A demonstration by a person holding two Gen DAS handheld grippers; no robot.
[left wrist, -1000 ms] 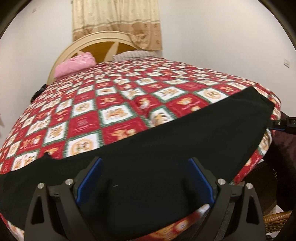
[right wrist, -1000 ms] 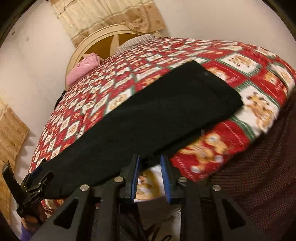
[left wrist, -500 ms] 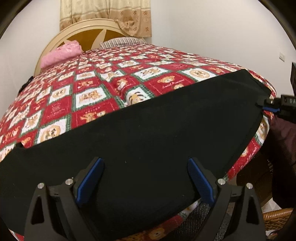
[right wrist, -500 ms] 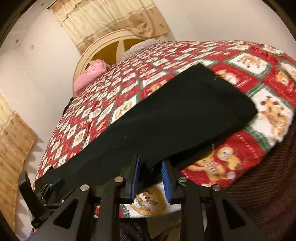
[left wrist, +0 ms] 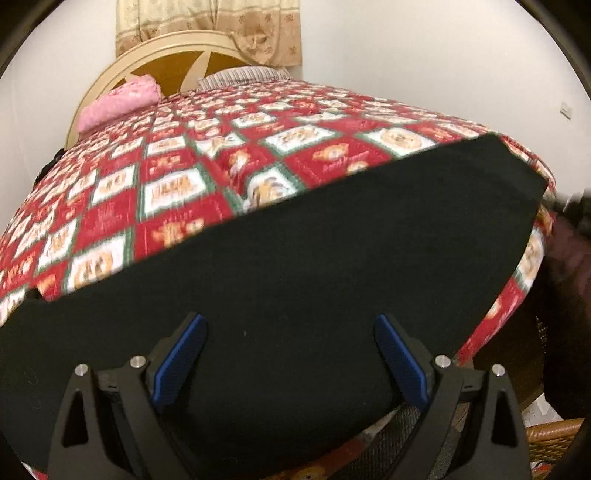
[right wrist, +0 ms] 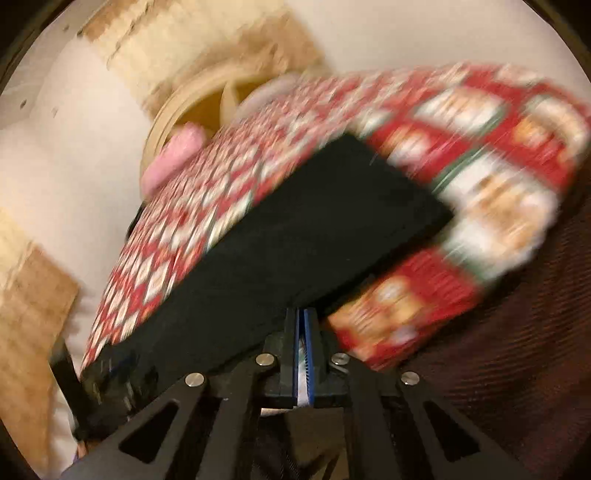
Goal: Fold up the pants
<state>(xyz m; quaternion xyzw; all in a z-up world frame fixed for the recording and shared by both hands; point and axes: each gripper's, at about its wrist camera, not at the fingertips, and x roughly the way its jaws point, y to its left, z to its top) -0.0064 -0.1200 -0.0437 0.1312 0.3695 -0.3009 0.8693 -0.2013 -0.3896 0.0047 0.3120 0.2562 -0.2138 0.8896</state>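
Lying flat across the near edge of the bed (left wrist: 258, 155), black pants (left wrist: 295, 277) stretch from one side to the other over a red, white and green checked quilt (left wrist: 177, 184). Left gripper (left wrist: 291, 354) hovers over the middle of the dark cloth, jaws spread wide, blue pads (left wrist: 181, 358) well apart, nothing between them; whether the tips touch the fabric cannot be told. Right gripper (right wrist: 302, 332) sits at the near edge of the pants, jaws closed down to a thin slit. Black cloth meets the very tips, and the pads appear to pinch that edge, though the blur keeps it uncertain. A sliver of pale material shows lower down in the slit. Right view is heavily smeared and tilted. At the head of the bed: rounded wooden headboard (left wrist: 166, 59), pink pillow (left wrist: 118, 103), striped pillow (left wrist: 243, 74), tan curtain (left wrist: 207, 26) on the wall. A wicker piece (left wrist: 550, 435) shows low at right.
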